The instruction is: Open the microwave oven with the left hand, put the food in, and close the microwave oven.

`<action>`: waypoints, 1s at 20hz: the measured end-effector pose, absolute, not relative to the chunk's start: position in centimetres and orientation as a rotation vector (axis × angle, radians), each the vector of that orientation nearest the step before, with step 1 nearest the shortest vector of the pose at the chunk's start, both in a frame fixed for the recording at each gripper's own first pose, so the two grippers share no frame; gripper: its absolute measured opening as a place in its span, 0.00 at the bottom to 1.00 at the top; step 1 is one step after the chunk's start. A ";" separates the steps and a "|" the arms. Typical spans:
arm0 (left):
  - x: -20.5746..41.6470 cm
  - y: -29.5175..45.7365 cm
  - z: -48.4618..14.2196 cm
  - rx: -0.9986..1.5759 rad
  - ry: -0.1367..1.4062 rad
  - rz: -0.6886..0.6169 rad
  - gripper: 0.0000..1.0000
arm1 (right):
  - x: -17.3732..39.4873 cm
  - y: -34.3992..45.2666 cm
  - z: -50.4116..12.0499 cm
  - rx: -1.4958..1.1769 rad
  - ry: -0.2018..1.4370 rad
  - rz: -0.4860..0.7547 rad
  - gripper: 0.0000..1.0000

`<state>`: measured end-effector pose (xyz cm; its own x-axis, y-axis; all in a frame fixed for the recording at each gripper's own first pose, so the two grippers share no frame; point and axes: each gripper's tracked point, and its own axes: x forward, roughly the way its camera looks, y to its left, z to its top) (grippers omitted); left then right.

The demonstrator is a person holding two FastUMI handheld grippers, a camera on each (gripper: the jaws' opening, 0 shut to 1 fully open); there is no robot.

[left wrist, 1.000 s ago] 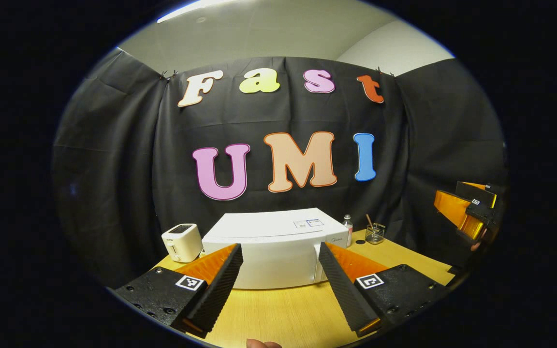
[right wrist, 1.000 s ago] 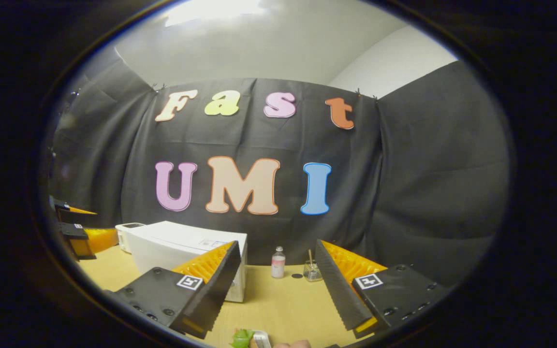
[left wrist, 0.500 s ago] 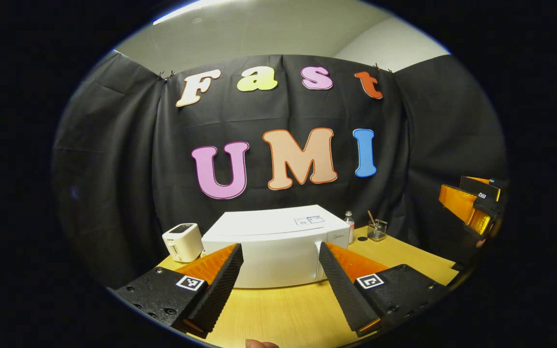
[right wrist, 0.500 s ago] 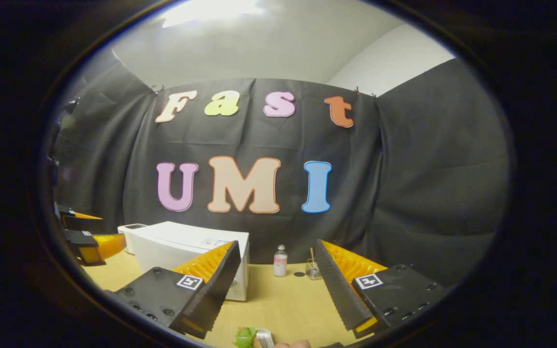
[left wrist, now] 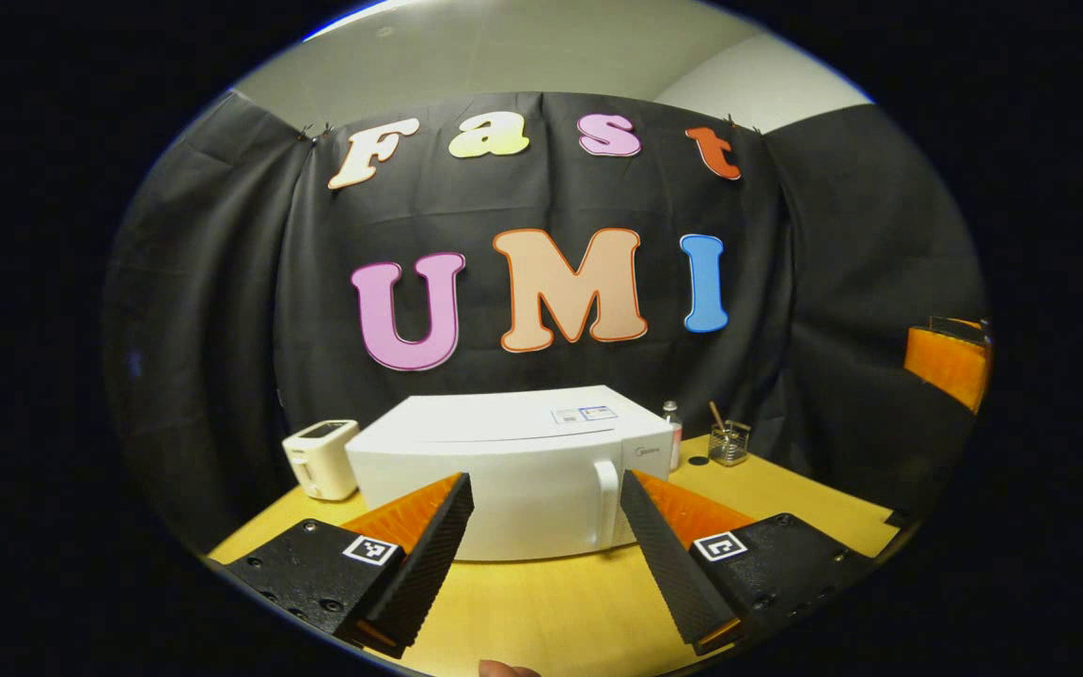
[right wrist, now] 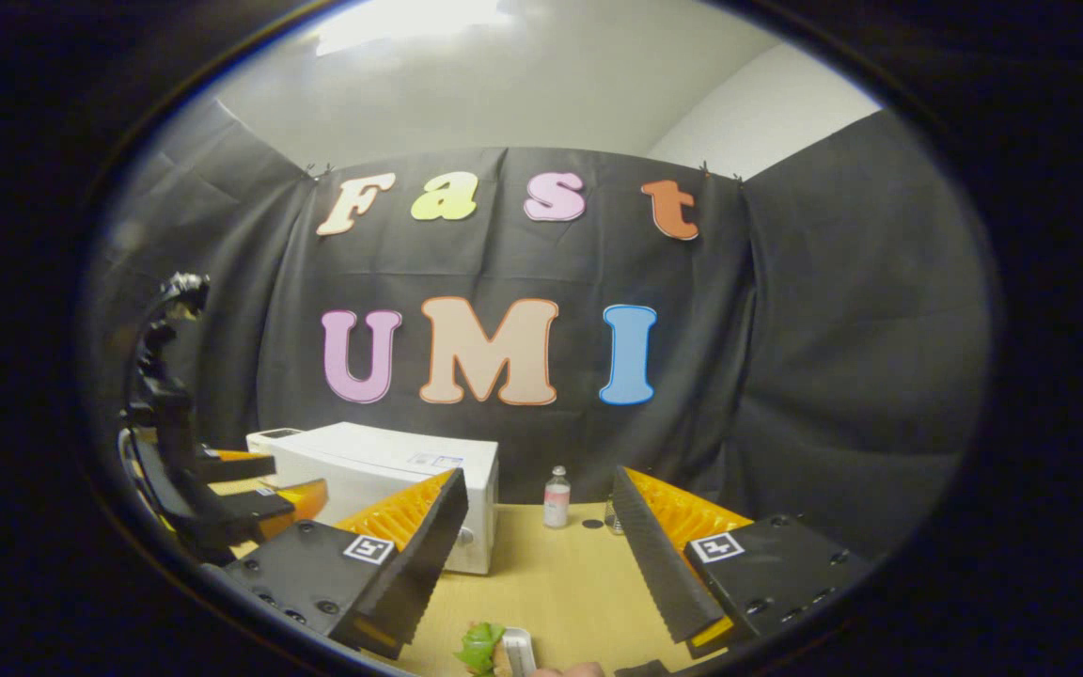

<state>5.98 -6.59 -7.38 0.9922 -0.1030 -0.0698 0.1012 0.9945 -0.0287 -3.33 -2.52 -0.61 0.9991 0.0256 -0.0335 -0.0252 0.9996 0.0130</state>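
Note:
The white microwave (left wrist: pixel 504 465) stands shut at the middle of the wooden table (left wrist: pixel 551 602), its vertical handle (left wrist: pixel 605 503) on the door's right side. My left gripper (left wrist: pixel 543 481) is open and empty, a short way in front of the door. In the right gripper view the microwave (right wrist: pixel 382 465) is to the left, with the left gripper (right wrist: pixel 255 489) in front of it. My right gripper (right wrist: pixel 541 481) is open, above the table. The food, a green leaf on a white dish (right wrist: pixel 490 649), lies at the bottom edge below it.
A white toaster (left wrist: pixel 321 458) stands left of the microwave. A small bottle (left wrist: pixel 671 437) and a glass jar (left wrist: pixel 728 444) with a stick stand to its right by the cloth wall. The right gripper (left wrist: pixel 948 362) hangs at the far right.
The left gripper has moved closer to the microwave and a little right, so the handle now lies between its fingers. In the right gripper view it has come farther in.

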 end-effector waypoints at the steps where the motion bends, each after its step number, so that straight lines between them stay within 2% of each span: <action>1: 6.6 -7.1 -8.5 -0.024 0.088 -0.113 0.98 | -3.5 -2.7 -0.8 0.010 0.043 0.027 0.96; 5: 10.7 -9.5 -11.9 -0.008 0.117 -0.141 0.99 | -4.3 -4.0 -0.5 -0.007 0.046 0.013 0.96; 13: 17.7 -12.3 -20.4 0.036 0.323 -0.117 0.99 | -5.9 -6.4 -0.9 -0.024 0.065 -0.042 0.98; 16: 18.9 -12.6 -21.9 -0.013 0.375 -0.093 0.99 | -6.1 -7.2 -2.0 -0.019 0.101 -0.060 0.98; 20: 20.6 -12.6 -21.9 0.016 0.366 -0.078 0.96 | -6.1 -7.9 -2.1 -0.029 0.106 -0.070 0.98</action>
<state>20.59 -12.62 -21.92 0.9308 -0.0733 -0.3582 0.0790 0.9969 0.0011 -6.06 -7.89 -2.08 0.9920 -0.0712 -0.1043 0.0681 0.9971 -0.0327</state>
